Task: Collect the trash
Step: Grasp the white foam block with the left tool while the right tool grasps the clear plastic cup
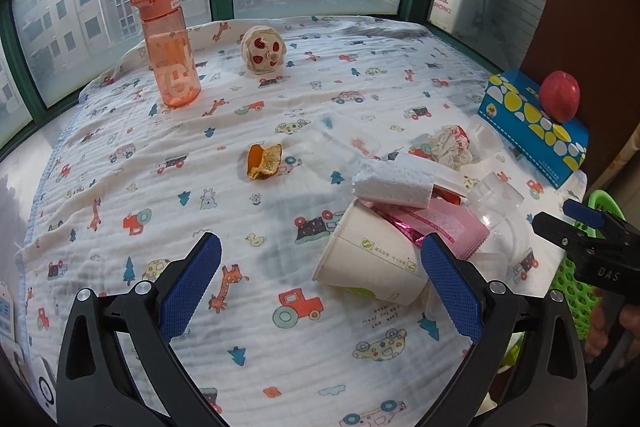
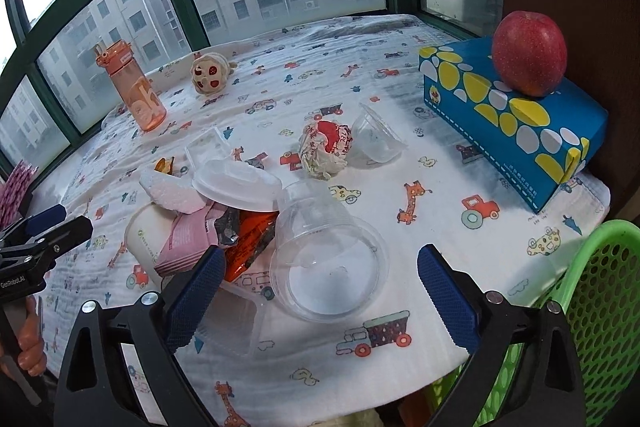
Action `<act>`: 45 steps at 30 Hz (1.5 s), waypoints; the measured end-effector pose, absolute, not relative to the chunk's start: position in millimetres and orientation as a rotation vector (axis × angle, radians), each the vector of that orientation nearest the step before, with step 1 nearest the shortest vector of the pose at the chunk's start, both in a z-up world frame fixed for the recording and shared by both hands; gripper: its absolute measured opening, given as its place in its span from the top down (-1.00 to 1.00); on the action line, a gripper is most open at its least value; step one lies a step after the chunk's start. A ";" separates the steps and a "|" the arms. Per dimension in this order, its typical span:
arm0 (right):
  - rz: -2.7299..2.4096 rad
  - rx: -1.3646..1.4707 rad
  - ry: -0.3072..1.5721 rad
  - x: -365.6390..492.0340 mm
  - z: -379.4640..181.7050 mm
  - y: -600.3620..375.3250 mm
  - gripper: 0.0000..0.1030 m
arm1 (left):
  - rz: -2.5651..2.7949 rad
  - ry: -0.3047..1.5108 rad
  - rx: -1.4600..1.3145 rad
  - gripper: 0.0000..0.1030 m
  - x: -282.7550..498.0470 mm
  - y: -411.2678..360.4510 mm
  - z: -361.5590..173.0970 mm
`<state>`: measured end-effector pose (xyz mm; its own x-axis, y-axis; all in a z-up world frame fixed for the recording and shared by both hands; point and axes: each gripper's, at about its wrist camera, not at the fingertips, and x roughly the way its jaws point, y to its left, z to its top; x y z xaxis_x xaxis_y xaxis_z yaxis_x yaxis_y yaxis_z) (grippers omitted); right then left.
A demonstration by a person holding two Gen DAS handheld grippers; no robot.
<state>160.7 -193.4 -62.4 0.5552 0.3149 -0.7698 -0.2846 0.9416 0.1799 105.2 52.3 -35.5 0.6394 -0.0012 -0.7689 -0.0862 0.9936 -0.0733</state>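
A pile of trash lies on the patterned cloth: a tipped white paper cup [image 1: 368, 263] [image 2: 146, 243] stuffed with pink wrappers [image 1: 448, 227] [image 2: 188, 239], a white foam piece [image 1: 394, 183], a white lid [image 2: 236, 183], a clear plastic cup [image 2: 324, 263], a crumpled wrapper ball [image 1: 450, 145] [image 2: 326, 147], a small clear cup [image 2: 376, 139] and an orange peel [image 1: 264, 161]. My left gripper [image 1: 320, 259] is open, its right finger beside the paper cup. My right gripper [image 2: 318, 267] is open, its jaws either side of the clear cup.
An orange water bottle [image 1: 168, 43] [image 2: 134, 87] and a plush toy [image 1: 262, 51] [image 2: 208, 71] stand by the window. A blue tissue box [image 1: 532, 123] [image 2: 508, 119] with a red apple [image 1: 560, 95] [image 2: 530, 51] sits at right. A green mesh basket [image 2: 596, 299] [image 1: 572, 283] stands off the table's right edge.
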 end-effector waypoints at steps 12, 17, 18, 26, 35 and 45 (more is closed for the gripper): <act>0.396 0.052 0.988 197.8 -90.6 -186.1 -0.56 | -0.032 0.899 -0.125 -0.88 132.0 48.2 -45.7; 0.401 0.051 1.011 205.8 -99.6 -184.1 -0.51 | -0.084 0.903 -0.111 -0.84 143.6 41.6 -49.8; 0.403 0.051 1.016 206.7 -101.3 -183.3 -0.48 | -0.097 0.908 -0.114 -0.83 146.0 40.9 -51.3; 0.417 0.066 1.030 209.0 -107.5 -182.6 -0.21 | -0.179 0.928 -0.108 -0.69 164.0 31.0 -62.3; 0.407 0.089 1.008 201.2 -99.2 -188.7 -0.19 | -0.259 0.941 -0.145 -0.39 175.4 26.6 -72.2; 0.386 0.157 0.954 175.8 -75.4 -207.2 -0.19 | -0.276 0.906 -0.169 -0.22 170.7 27.7 -67.7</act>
